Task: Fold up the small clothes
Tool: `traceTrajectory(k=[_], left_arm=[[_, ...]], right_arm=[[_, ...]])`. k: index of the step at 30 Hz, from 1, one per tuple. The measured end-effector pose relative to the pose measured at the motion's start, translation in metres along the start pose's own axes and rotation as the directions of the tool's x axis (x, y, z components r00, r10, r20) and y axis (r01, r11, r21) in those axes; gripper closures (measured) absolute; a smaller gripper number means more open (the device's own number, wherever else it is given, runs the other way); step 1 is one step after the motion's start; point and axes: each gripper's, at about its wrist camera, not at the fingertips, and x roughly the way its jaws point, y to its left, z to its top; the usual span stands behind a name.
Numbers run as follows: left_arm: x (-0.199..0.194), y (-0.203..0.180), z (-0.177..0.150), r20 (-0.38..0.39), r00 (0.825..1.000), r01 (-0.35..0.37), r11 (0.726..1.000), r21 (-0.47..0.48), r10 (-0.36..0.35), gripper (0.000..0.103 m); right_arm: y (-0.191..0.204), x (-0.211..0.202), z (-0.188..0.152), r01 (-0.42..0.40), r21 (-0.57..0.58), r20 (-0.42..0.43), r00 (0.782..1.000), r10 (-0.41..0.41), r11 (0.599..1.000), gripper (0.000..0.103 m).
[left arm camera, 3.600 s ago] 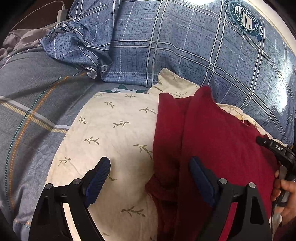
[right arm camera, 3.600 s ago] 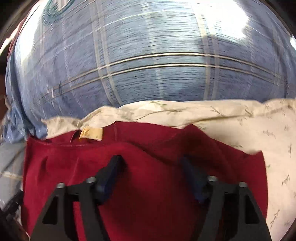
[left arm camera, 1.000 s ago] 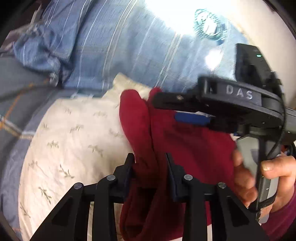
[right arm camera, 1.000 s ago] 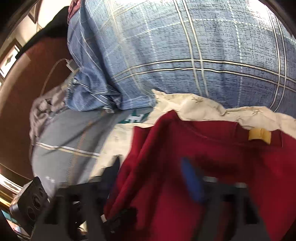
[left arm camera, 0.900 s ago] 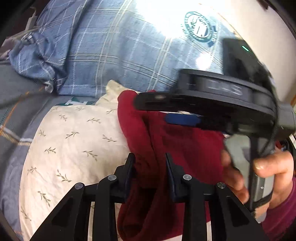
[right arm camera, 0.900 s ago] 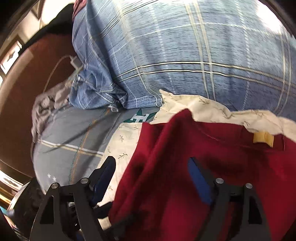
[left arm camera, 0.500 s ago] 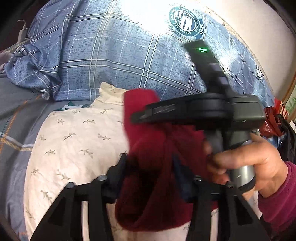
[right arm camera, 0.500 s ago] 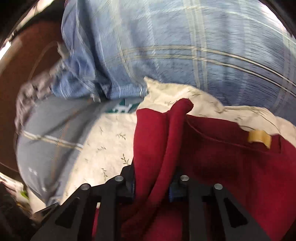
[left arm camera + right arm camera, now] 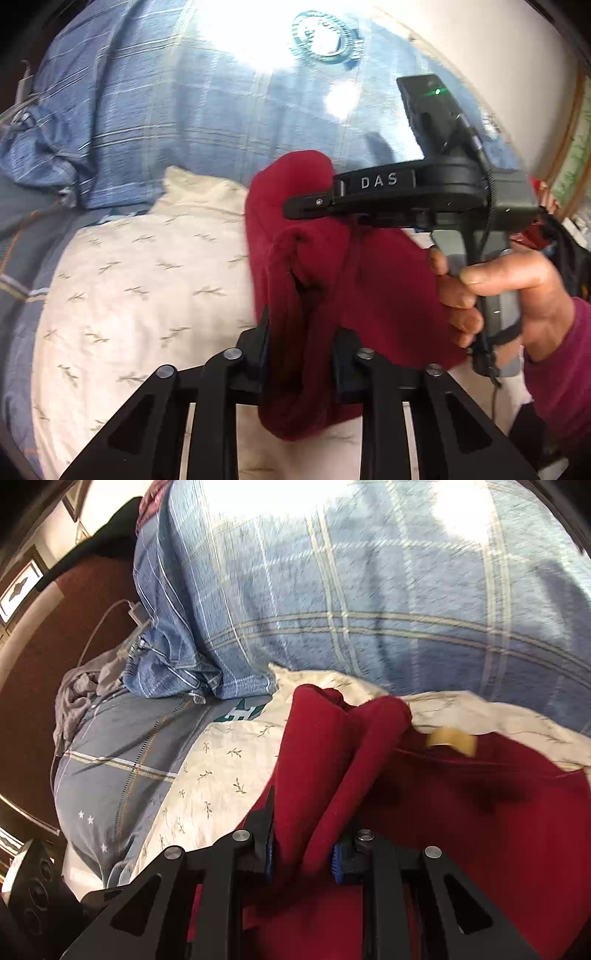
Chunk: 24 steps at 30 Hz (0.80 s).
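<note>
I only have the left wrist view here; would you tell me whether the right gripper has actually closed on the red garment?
Observer: Yes. In the right wrist view, the right gripper is shut on a raised fold of the red garment.
Operator: Thank you. Is a label visible anywhere?
Observer: A tan label shows at the garment's far edge, right of the pinched fold.
Operator: Anything left of the bedding?
Observer: A white charger with its cable lies by the blue plaid pillow.
</note>
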Motion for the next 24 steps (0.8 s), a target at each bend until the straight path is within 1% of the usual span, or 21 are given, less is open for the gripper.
traceTrajectory(k=[2, 4, 7, 9, 10, 11, 17, 21, 22, 23, 24], left_arm=[[0.0, -0.013, 0.005, 0.004, 1.0, 0.018, 1.0, 0.015, -0.018, 0.081], [0.002, -0.032, 0.009, 0.002, 0.999, 0.043, 0.998, 0.049, -0.043, 0.082], [0.013, -0.065, 0.011, -0.035, 0.997, 0.074, 0.993, 0.088, -0.071, 0.082], [0.026, -0.091, 0.013, -0.056, 0.995, 0.09, 0.99, 0.111, -0.084, 0.082], [0.032, -0.097, 0.014, -0.063, 0.994, 0.097, 0.989, 0.114, -0.091, 0.082], [0.04, -0.109, 0.015, -0.078, 0.991, 0.116, 0.986, 0.117, -0.107, 0.082], [0.081, -0.149, 0.012, -0.154, 0.978, 0.162, 0.978, 0.134, -0.141, 0.084], [0.108, -0.166, 0.006, -0.2, 0.968, 0.176, 0.978, 0.113, -0.151, 0.084], [0.116, -0.168, 0.005, -0.213, 0.966, 0.174, 0.978, 0.111, -0.148, 0.08], [0.126, -0.168, 0.006, -0.223, 0.964, 0.173, 0.978, 0.113, -0.144, 0.075], [0.128, -0.17, 0.005, -0.235, 0.957, 0.202, 0.973, 0.115, -0.171, 0.064]], right_arm=[[-0.008, -0.016, -0.002, 0.014, -0.017, 0.014, 1.0, -0.014, 1.0, 0.082], [-0.016, -0.033, -0.002, 0.048, -0.035, 0.03, 0.998, -0.047, 0.998, 0.082], [-0.036, -0.056, -0.003, 0.112, -0.051, 0.05, 0.993, -0.109, 0.992, 0.082], [-0.054, -0.067, -0.007, 0.14, -0.027, 0.051, 0.989, -0.139, 0.99, 0.083], [-0.063, -0.07, -0.009, 0.154, -0.013, 0.052, 0.987, -0.153, 0.988, 0.083], [-0.075, -0.074, -0.012, 0.169, 0.009, 0.053, 0.984, -0.169, 0.986, 0.084], [-0.13, -0.089, -0.026, 0.223, 0.106, 0.07, 0.97, -0.231, 0.969, 0.085], [-0.165, -0.08, -0.039, 0.253, 0.17, 0.051, 0.963, -0.265, 0.952, 0.084], [-0.173, -0.075, -0.042, 0.242, 0.195, 0.039, 0.966, -0.254, 0.95, 0.082], [-0.181, -0.07, -0.046, 0.237, 0.217, 0.036, 0.968, -0.25, 0.947, 0.07], [-0.186, -0.07, -0.049, 0.246, 0.228, 0.049, 0.964, -0.263, 0.942, 0.06]])
